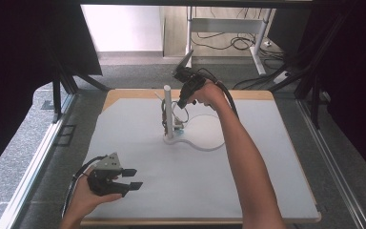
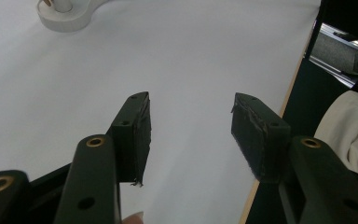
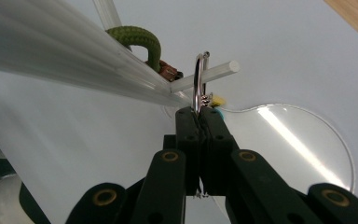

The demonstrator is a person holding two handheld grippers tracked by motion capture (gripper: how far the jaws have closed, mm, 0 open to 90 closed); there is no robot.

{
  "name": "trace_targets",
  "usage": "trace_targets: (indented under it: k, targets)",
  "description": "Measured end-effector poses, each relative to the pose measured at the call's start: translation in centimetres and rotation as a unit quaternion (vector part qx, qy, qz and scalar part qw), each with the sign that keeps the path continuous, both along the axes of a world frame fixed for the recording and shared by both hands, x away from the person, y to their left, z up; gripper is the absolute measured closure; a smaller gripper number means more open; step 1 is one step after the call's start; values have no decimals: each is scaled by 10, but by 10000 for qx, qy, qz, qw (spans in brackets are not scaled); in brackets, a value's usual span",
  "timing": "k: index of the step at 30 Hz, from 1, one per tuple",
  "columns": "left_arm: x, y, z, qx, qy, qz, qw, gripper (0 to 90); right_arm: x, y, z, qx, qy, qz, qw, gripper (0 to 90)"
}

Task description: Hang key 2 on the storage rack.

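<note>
White covering spreads over the desk (image 1: 248, 191), bare across its near half. By the near left corner the left gripper (image 1: 129, 179) rests, jaws wide apart, empty. Toward the far edge's middle a white stand (image 1: 168, 114) rises; the right gripper (image 3: 198, 114), jaws pinched together, clamps a metal ring (image 3: 199, 81) hung over the stand's peg (image 3: 214, 73).

High view far above the table (image 1: 248, 191); both gripper views low, close, sharing its white stand (image 2: 67, 21).
</note>
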State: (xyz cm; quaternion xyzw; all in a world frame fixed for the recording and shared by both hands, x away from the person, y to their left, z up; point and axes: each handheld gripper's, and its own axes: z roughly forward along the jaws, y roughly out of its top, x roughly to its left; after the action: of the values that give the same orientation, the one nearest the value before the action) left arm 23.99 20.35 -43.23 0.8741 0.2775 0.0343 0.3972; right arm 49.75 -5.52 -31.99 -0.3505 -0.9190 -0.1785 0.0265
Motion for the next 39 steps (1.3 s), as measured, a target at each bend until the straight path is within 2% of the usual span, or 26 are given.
trace_targets:
  k: [12,19,26,39]
  targets:
    - [0,0,-1,13,1,22,10000,480,-3,3,-16,-8,124,18,9999,866]
    - [0,-1,-1,39,11,14,10000,479,-4,0,-20,115,171,74,9998,837]
    - [1,-2,-2,82,20,-29,10000,479,-6,-6,-16,217,186,-1,9996,813]
    - [1,-5,-3,63,37,-3,10000,480,-19,-29,-11,414,30,-4,9991,664]
